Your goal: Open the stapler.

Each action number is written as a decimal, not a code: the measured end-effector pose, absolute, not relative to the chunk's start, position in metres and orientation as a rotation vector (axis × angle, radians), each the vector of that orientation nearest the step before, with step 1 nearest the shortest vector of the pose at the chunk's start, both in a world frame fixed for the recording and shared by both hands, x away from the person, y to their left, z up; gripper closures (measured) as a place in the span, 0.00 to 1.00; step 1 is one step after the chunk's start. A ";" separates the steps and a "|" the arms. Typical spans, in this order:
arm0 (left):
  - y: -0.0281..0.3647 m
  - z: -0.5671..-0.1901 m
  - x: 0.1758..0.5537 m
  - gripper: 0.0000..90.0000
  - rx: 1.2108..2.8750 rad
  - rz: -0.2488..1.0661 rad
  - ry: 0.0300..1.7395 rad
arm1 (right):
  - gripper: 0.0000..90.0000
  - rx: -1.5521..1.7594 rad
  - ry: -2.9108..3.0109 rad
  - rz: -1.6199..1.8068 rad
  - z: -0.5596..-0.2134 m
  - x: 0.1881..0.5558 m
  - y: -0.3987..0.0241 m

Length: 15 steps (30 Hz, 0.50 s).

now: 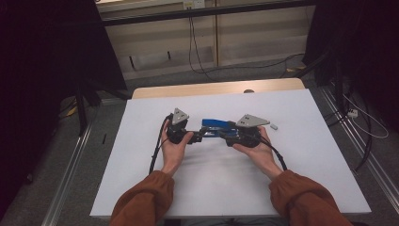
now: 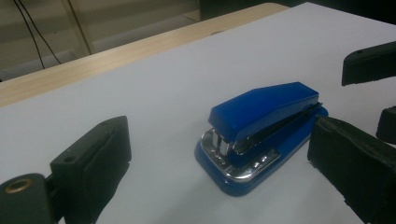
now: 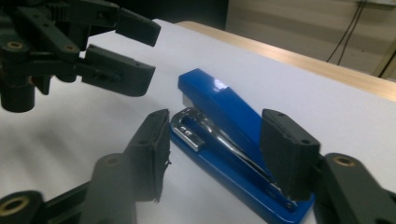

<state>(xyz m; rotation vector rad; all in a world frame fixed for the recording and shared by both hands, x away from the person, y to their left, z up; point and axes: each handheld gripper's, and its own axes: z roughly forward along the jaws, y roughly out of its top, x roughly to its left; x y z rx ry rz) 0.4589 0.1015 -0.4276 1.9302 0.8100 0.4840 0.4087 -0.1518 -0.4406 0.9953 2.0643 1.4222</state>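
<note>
A blue stapler (image 1: pixel 215 124) with a chrome mouth lies flat on the white tabletop (image 1: pixel 211 179), between two hand-held grippers that face each other. My left gripper (image 1: pixel 197 136) stands wide open. In the left gripper view the stapler (image 2: pixel 261 126) lies ahead between the jaws of the left gripper (image 2: pixel 218 129), untouched, its rear end beside the right-hand jaw. My right gripper (image 1: pixel 223 135) straddles the stapler (image 3: pixel 219 116). Half-open, the right gripper (image 3: pixel 217 120) has one pad close beside the base and the other over the far side. I see no firm press.
A small white piece (image 1: pixel 274 126) lies on the tabletop just right of the right gripper. The table's bare wooden strip (image 1: pixel 216 88) runs along the far edge. Cables trail from both grippers toward the person. Floor rails and dark curtains flank the table.
</note>
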 end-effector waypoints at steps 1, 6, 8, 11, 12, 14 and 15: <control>0.103 -0.428 0.459 0.07 1.933 0.483 0.811 | 0.52 1.000 2.066 1.426 -0.441 0.409 -0.151; 0.108 -0.432 0.463 0.07 1.921 0.469 0.861 | 0.63 1.014 2.073 1.442 -0.443 0.412 -0.148; 0.109 -0.435 0.464 0.07 1.925 0.471 0.868 | 0.68 1.006 2.084 1.437 -0.443 0.414 -0.146; 0.110 -0.435 0.465 0.07 1.934 0.471 0.857 | 0.78 1.002 2.088 1.438 -0.443 0.416 -0.143; 0.110 -0.435 0.465 0.07 1.936 0.471 0.854 | 0.80 1.000 2.093 1.444 -0.443 0.416 -0.142; 0.110 -0.435 0.465 0.06 1.940 0.477 0.844 | 0.86 0.996 2.097 1.436 -0.443 0.418 -0.142; 0.110 -0.435 0.465 0.06 1.940 0.477 0.844 | 0.89 0.991 2.097 1.435 -0.443 0.418 -0.142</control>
